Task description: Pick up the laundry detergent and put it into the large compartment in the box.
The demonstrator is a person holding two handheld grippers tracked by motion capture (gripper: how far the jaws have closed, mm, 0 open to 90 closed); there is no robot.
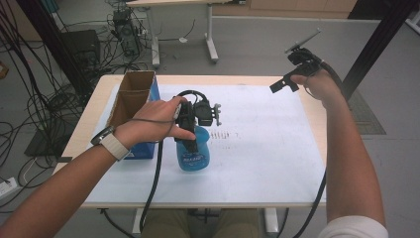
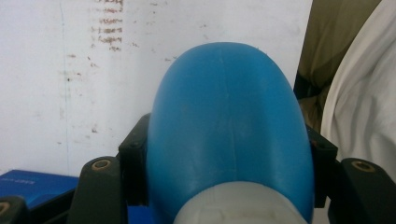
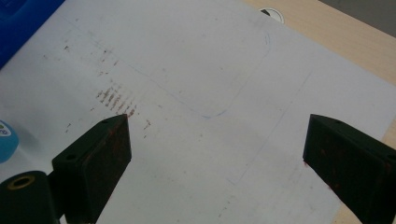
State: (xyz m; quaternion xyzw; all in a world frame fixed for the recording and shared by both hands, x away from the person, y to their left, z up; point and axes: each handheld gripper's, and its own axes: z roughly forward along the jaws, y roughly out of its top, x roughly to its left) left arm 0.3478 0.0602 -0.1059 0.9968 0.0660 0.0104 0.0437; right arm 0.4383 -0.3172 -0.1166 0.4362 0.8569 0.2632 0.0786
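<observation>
High view: left gripper (image 1: 190,130) clamped on the bottle (image 1: 193,151), which stands upright on the white sheet (image 1: 257,148) near the table's middle, just right of the box (image 1: 132,106). Gripper comes at the bottle from above, covering its top. The label on the bottle's front reads as a pale patch; text too small to tell.

Left gripper view: bottle (image 2: 229,130) seen from the cap end, blue body wedged between the two jaws, each jaw touching a side. White cap at the bottom edge of the frame. Brown smudges on the sheet (image 2: 93,70) beyond the bottle; a blue corner of the box (image 2: 32,184) at lower left. The person's sleeve and trousers lie at the right, off the table edge.

High view: right gripper (image 1: 292,74) held up in the air over the table's far right corner, well apart from the bottle.

Right gripper view: jaws wide apart, nothing between them. Sheet (image 3: 196,93) below with a faint pencilled outline and the same brown smudges; a sliver of the bottle (image 3: 5,140) at the left edge.
</observation>
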